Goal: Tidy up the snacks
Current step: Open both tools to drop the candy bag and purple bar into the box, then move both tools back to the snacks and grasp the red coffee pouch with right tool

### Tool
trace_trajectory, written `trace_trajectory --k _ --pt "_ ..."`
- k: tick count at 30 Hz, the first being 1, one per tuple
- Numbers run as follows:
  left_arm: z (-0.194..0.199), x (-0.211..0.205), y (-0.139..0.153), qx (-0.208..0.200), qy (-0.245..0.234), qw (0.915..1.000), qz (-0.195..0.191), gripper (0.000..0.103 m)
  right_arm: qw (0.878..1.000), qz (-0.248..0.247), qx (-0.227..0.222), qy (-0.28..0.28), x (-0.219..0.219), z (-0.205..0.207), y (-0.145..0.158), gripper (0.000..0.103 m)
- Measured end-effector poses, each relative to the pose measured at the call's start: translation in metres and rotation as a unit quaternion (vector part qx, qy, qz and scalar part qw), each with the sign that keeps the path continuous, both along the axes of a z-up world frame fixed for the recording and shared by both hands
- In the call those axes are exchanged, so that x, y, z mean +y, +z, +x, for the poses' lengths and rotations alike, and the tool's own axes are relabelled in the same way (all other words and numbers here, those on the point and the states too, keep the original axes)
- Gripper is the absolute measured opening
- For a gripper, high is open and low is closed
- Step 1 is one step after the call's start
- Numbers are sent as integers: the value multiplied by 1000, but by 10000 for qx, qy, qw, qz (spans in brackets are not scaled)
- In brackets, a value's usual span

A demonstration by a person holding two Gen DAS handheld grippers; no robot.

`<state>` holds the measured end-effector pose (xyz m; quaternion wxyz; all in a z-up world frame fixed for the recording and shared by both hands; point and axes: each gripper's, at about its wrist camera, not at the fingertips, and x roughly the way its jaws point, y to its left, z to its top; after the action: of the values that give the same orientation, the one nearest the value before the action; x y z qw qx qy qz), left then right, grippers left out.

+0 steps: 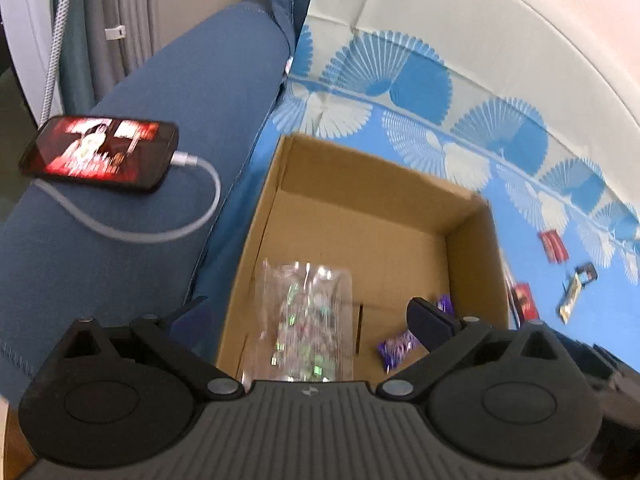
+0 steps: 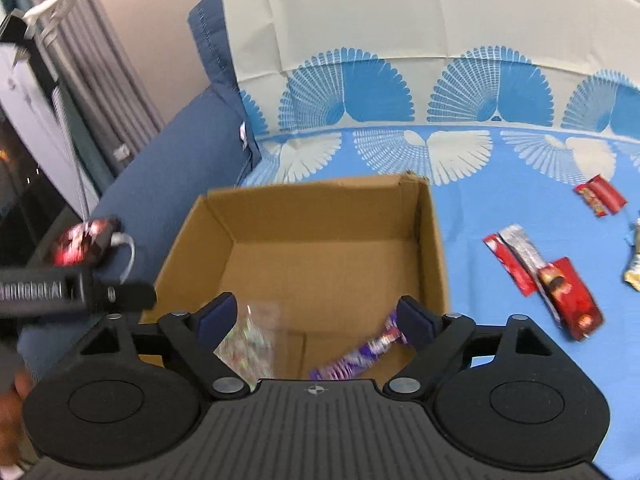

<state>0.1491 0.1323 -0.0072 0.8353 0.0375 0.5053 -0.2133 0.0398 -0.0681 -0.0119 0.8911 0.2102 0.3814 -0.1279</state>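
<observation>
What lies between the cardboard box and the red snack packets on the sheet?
Right wrist view: only bare blue sheet separates the cardboard box from the red snack packets.

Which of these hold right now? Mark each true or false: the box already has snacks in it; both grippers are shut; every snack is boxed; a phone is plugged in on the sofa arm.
1. The cardboard box already holds a clear candy bag and a purple wrapped snack. True.
2. The left gripper and right gripper are both shut. False: both are open and hold nothing.
3. Every snack is boxed. False: red snack packets and others lie on the blue patterned cloth beside the box.
4. A phone with a charging cable lies on the sofa arm. True.
</observation>
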Motion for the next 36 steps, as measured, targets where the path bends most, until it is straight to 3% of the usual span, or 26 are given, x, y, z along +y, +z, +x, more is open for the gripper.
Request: trace_trajectory --k 5,11,20,36 --pt "-49 11 0 -148 -57 9993 344 103 9995 -179 205 140 26 -48 0 92" --pt "-95 26 12 -352 -30 9985 426 103 9977 -640 -45 218 63 -96 20 93" --pt "-136 40 36 -708 -66 9964 465 103 9956 -905 -248 74 80 -141 46 94" --pt "-183 39 55 -1040 -292 9930 477 103 9936 -974 -560 -100 89 -195 58 96"
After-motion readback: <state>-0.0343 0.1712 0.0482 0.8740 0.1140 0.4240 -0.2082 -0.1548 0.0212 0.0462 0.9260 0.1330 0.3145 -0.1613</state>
